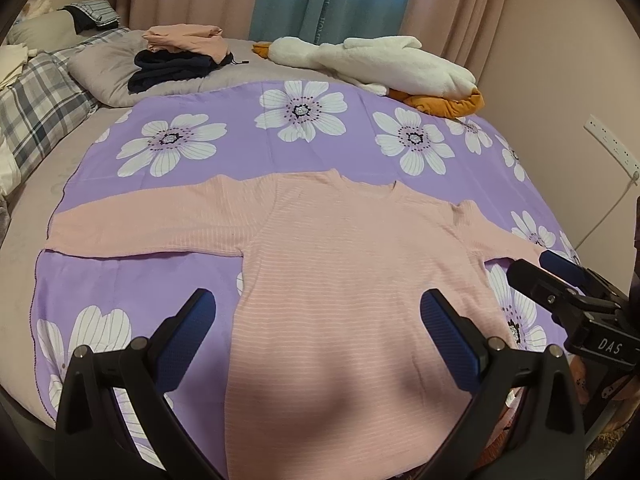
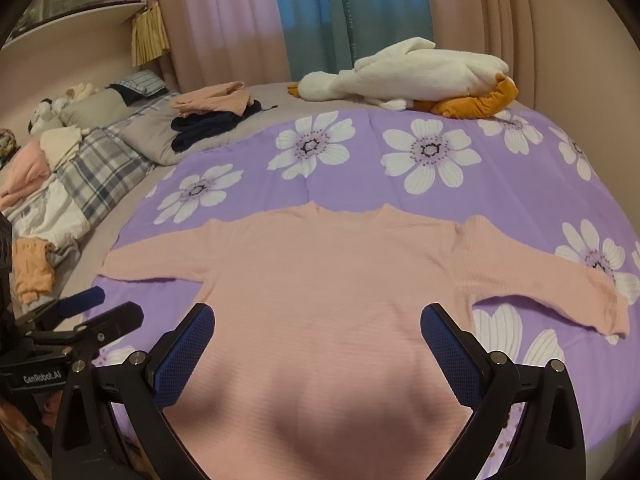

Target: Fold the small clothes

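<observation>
— Both claws gape, gripping nothing?
— Yes. Left claw (image 1: 318, 312) and right claw (image 2: 318, 326) hang over the lower body of the pink top (image 1: 344, 280), which lies flat on the flowered sheet (image 1: 240, 136), sleeves spread.
— Touching?
— Can't tell.

Purple floral sheet (image 1: 320, 136) spread on bed. Beyond its far edge: white plush goose (image 1: 384, 60). Off its far-left corner: grey pillow (image 1: 108, 68); plaid bedding (image 1: 36, 112) further left.
</observation>
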A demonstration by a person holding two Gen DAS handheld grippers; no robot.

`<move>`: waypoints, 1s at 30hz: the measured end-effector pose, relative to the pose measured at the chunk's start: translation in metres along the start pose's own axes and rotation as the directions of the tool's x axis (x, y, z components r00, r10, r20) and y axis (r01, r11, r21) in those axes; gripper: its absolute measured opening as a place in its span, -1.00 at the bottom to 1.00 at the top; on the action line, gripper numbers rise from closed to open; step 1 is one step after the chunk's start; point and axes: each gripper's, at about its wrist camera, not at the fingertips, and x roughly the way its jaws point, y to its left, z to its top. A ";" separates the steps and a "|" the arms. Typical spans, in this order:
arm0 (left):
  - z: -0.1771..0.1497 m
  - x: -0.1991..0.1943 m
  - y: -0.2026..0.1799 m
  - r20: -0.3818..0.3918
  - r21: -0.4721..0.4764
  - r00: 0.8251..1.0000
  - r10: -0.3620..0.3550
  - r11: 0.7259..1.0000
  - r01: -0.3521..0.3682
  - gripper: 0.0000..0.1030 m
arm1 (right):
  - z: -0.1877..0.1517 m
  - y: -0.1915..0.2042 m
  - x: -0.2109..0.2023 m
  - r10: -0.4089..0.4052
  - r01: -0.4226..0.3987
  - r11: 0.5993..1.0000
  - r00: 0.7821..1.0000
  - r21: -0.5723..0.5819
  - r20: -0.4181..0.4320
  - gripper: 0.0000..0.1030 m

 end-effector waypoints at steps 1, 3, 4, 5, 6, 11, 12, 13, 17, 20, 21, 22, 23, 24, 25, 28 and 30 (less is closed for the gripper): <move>0.000 0.000 0.000 -0.001 -0.002 1.000 -0.007 1.000 0.007 0.99 | 0.000 -0.001 0.000 0.001 -0.001 1.000 1.000 0.003 -0.001 0.99; -0.001 0.000 -0.002 -0.004 -0.003 1.000 -0.020 1.000 0.020 0.99 | -0.001 -0.001 0.000 0.003 -0.003 1.000 1.000 0.007 -0.003 0.99; -0.001 0.000 -0.002 -0.006 -0.003 1.000 -0.024 1.000 0.024 0.99 | -0.001 -0.001 0.000 0.002 -0.002 1.000 1.000 0.006 -0.002 0.99; -0.001 0.001 -0.003 -0.008 -0.002 1.000 -0.026 1.000 0.026 0.99 | -0.001 -0.001 0.000 0.002 -0.002 1.000 1.000 0.007 -0.002 0.99; -0.001 0.001 -0.004 -0.010 -0.001 1.000 -0.027 1.000 0.027 0.99 | -0.001 -0.001 0.000 0.001 -0.001 1.000 1.000 0.006 0.000 0.99; -0.001 0.002 -0.006 -0.019 -0.001 0.999 -0.032 1.000 0.032 0.99 | -0.001 -0.002 0.000 0.006 -0.006 1.000 1.000 0.015 -0.004 0.98; -0.001 0.002 -0.006 -0.021 -0.001 0.999 -0.032 0.999 0.032 0.99 | -0.001 -0.003 0.001 0.006 -0.006 1.000 1.000 0.018 -0.004 0.99; -0.001 0.002 -0.006 -0.022 -0.002 0.999 -0.032 0.999 0.032 0.99 | -0.001 -0.004 0.001 0.007 -0.007 1.000 1.000 0.020 -0.005 0.99; -0.001 0.002 -0.006 -0.023 -0.003 0.999 -0.033 0.999 0.033 0.99 | -0.002 -0.004 0.001 0.008 -0.008 1.000 1.000 0.023 -0.006 0.98; -0.001 0.002 -0.007 -0.027 -0.007 0.999 -0.042 0.999 0.042 0.98 | -0.002 -0.005 0.001 0.007 -0.007 1.000 1.000 0.024 -0.007 0.99; -0.001 0.003 -0.007 -0.027 -0.008 0.999 -0.044 0.999 0.044 0.99 | -0.002 -0.005 0.001 0.007 -0.007 1.000 1.000 0.026 -0.008 0.99; -0.001 0.003 -0.007 -0.027 -0.008 0.999 -0.045 0.999 0.045 0.99 | -0.002 -0.005 0.001 0.008 -0.007 1.000 1.000 0.026 -0.007 0.99; -0.002 0.003 -0.008 -0.028 -0.007 0.999 -0.046 0.999 0.045 0.99 | -0.002 -0.005 0.002 0.008 -0.007 1.000 1.000 0.026 -0.008 0.98; -0.002 0.003 -0.008 -0.029 -0.007 0.999 -0.046 0.999 0.045 0.98 | -0.002 -0.006 0.002 0.007 -0.007 1.000 1.000 0.028 -0.007 0.98; -0.002 0.003 -0.008 -0.029 -0.007 0.999 -0.046 0.999 0.046 0.98 | -0.003 -0.006 0.002 0.007 -0.007 1.000 1.000 0.030 -0.008 0.98; -0.003 0.005 -0.009 -0.035 -0.008 0.998 -0.047 0.999 0.046 0.98 | -0.003 -0.007 0.003 0.006 -0.006 0.999 1.000 0.037 -0.011 0.98; -0.003 0.006 -0.010 -0.038 -0.008 0.998 -0.048 0.999 0.048 0.98 | -0.004 -0.007 0.003 0.006 -0.005 0.999 1.000 0.041 -0.011 0.99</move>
